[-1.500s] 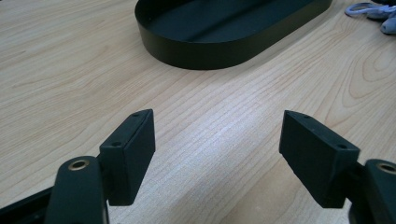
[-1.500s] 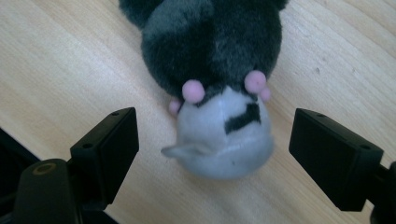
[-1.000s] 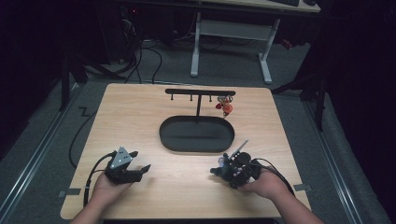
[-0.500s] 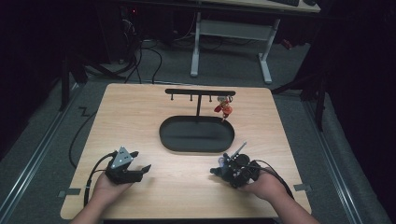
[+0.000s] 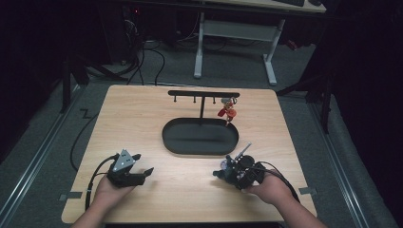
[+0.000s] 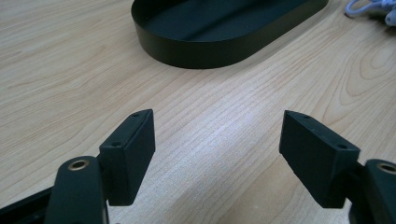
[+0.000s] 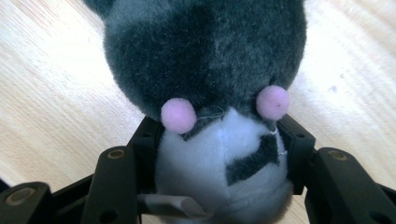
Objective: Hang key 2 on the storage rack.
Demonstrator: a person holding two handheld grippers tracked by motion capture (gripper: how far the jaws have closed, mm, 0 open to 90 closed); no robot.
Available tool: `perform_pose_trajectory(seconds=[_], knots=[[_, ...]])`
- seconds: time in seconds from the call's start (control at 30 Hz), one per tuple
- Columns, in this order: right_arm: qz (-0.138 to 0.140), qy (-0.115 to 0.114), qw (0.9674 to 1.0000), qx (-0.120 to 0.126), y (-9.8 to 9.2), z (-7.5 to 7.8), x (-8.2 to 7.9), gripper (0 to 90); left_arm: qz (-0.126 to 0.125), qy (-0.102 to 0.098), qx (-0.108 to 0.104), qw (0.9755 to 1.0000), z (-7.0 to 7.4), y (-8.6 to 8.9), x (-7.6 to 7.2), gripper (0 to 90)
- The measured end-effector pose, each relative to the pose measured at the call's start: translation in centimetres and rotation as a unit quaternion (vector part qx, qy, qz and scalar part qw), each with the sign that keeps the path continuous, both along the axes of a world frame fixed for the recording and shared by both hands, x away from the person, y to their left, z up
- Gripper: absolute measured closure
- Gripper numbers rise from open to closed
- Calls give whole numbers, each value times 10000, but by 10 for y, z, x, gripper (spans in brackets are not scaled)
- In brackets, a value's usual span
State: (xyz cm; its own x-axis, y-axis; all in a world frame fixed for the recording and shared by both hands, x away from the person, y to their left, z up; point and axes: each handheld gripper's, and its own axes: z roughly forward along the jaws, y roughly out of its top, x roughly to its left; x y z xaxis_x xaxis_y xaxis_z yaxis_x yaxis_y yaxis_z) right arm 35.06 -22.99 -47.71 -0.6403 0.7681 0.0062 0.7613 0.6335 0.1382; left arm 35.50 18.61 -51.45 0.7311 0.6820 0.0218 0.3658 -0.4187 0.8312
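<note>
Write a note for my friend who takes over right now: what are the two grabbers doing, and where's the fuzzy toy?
Right gripper: its jaws have just been closing and now press on the grey plush toy, low over the table near its front right.
Left gripper: open, nothing between its jaws, resting at front left.
Black oval tray: mid-table, with nothing in it.
Hook rack: behind the tray, a small red charm hanging at its right end.
Done: toy grasped.
Left: probably carrying the toy to the rack or tray.
</note>
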Motion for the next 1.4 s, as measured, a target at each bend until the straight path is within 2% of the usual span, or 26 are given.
perform_pose_trajectory(seconds=[0.17, 0.8, 1.07, 1.2, 1.23, 1.4], knots=[[-91, -26, 9999, 54, -2, 13, 3, 471, -2, -4, -3, 10000, 0, 0, 0, 273], [-157, -56, 9998, 100, -3, 38, 9, 471, 13, -5, 15, 10000, 1, 1, 0, 272], [-159, -57, 9998, 127, -4, 51, 16, 471, 23, -13, 3, 10000, 1, 1, 0, 271], [-200, -63, 9997, 133, -4, 61, 20, 471, 15, 4, 21, 10000, 0, 1, 1, 266], [-281, -39, 9995, 122, -3, 63, 20, 471, 16, 6, 29, 10000, 0, 1, 1, 266], [-226, -44, 9996, 135, -2, 71, 25, 471, 23, -3, 20, 10000, 0, 1, 1, 266]])
